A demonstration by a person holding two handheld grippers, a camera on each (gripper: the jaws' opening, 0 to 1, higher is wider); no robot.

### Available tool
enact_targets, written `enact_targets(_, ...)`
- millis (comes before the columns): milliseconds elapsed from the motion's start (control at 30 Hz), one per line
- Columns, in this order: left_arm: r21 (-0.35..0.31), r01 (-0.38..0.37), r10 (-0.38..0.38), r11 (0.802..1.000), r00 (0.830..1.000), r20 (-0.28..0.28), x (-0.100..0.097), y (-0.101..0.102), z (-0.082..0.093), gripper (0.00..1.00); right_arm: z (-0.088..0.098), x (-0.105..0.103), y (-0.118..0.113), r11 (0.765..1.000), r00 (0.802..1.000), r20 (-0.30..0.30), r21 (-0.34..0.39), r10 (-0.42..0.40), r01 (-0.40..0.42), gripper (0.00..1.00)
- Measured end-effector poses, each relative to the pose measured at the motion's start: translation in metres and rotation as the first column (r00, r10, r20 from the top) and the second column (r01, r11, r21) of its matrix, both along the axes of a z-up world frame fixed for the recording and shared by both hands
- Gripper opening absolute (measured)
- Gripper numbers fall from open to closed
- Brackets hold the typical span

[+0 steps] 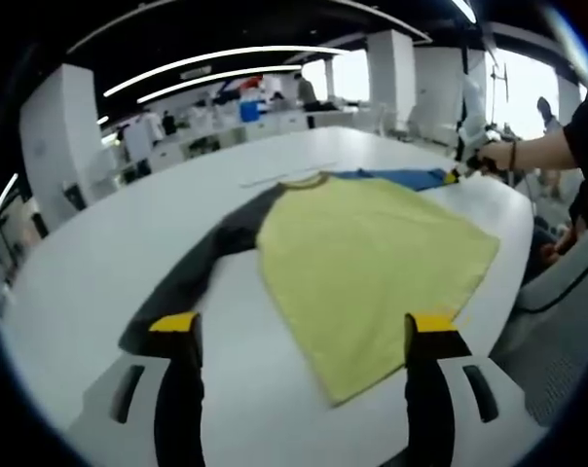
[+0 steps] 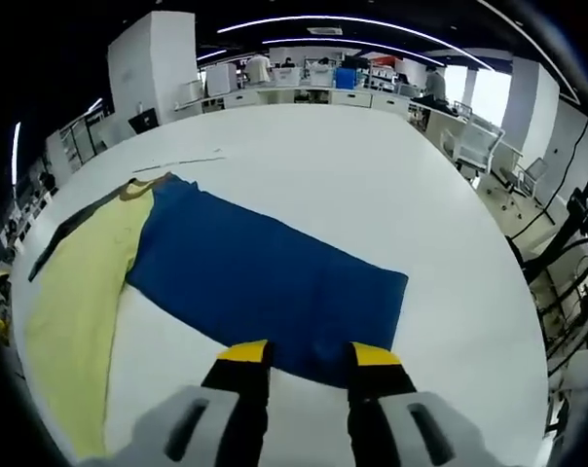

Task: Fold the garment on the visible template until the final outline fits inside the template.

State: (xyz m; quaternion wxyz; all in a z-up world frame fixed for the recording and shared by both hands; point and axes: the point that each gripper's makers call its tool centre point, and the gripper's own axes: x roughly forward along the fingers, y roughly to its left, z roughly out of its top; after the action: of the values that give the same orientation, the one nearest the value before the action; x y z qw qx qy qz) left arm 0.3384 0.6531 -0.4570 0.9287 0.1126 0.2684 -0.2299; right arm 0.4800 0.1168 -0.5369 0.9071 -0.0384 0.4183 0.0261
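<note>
A yellow shirt [image 1: 362,258] with a dark grey sleeve [image 1: 202,268] lies flat on the white table [image 1: 109,243], collar [image 1: 304,180] at the far end. Beyond it lies the blue rectangular template sheet [image 1: 401,178]. My left gripper [image 1: 304,323] hangs open above the shirt's near hem, jaws wide apart. In the right gripper view the blue sheet [image 2: 265,282] spreads ahead, with the yellow shirt [image 2: 80,292] at its left. My right gripper [image 2: 309,355] is open at the sheet's near edge, which lies between its jaws. A person's hand [image 1: 494,154] holds that gripper [image 1: 464,161].
A thin pale strip [image 1: 275,177] lies on the table past the collar, the same strip [image 2: 187,161] showing in the right gripper view. The table's rounded edge [image 1: 513,282] runs close at the right. Office desks [image 2: 304,92] and chairs [image 2: 474,146] stand beyond.
</note>
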Motion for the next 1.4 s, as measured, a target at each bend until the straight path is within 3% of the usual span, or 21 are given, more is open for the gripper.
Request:
enact_targets(67,0.002,-0.005,0.005,1.0,1.0,-0.002,0.0,0.0,0.0,0.8,-0.001,0.005,0.001,1.0,1.0,0.009,0.023,-0.003,0.003,0.18)
enact_targets(167,0.001,-0.014,0.014,1.0,1.0,-0.004,-0.001,0.002,0.001,0.78,-0.003,0.009,-0.004,1.0,1.0,0.014,-0.017,0.019,-0.018,0.06)
enact_targets(267,-0.003,-0.021,0.021,1.0,1.0,-0.008,-0.001,0.003,-0.001,0.77,0.0,0.003,0.0,0.998,0.999,0.012,-0.053,0.037,-0.036,0.0)
enact_targets(667,-0.006,-0.016,0.016,1.0,1.0,-0.007,0.003,0.003,-0.001,0.75,-0.004,0.025,-0.031,0.999,1.0,0.029,-0.039,-0.008,0.01,0.0)
enact_targets(733,-0.005,-0.014,0.014,1.0,1.0,-0.009,0.003,0.002,-0.001,0.75,0.004,0.013,-0.02,0.999,0.999,0.033,-0.022,-0.026,0.027,0.0)
enact_targets(833,-0.002,-0.013,0.013,1.0,1.0,-0.01,0.004,0.001,-0.001,0.75,-0.002,0.023,-0.03,0.998,0.998,0.034,0.011,-0.055,0.055,0.0)
enact_targets(967,-0.007,-0.016,0.016,1.0,1.0,-0.009,0.004,0.001,-0.001,0.75,0.002,0.019,-0.027,0.996,0.997,0.033,0.049,-0.073,0.072,0.01)
enact_targets(1100,-0.009,-0.018,0.018,1.0,1.0,-0.014,0.004,0.003,-0.004,0.75,0.003,0.025,-0.034,0.997,0.997,0.051,0.043,-0.066,0.064,0.0)
enact_targets(1267,-0.012,-0.022,0.022,1.0,1.0,-0.011,0.005,0.004,-0.003,0.75,0.021,0.016,-0.032,0.993,0.989,0.094,0.043,-0.116,0.113,0.0)
enact_targets(1333,-0.011,-0.024,0.024,1.0,1.0,-0.011,0.004,0.005,-0.003,0.75,0.019,0.028,-0.051,0.991,0.986,0.104,0.036,-0.133,0.13,0.0)
enact_targets(1400,-0.014,-0.026,0.026,1.0,1.0,-0.011,0.004,0.004,-0.002,0.75,0.027,0.017,-0.052,0.987,0.98,0.113,0.025,-0.163,0.161,0.0)
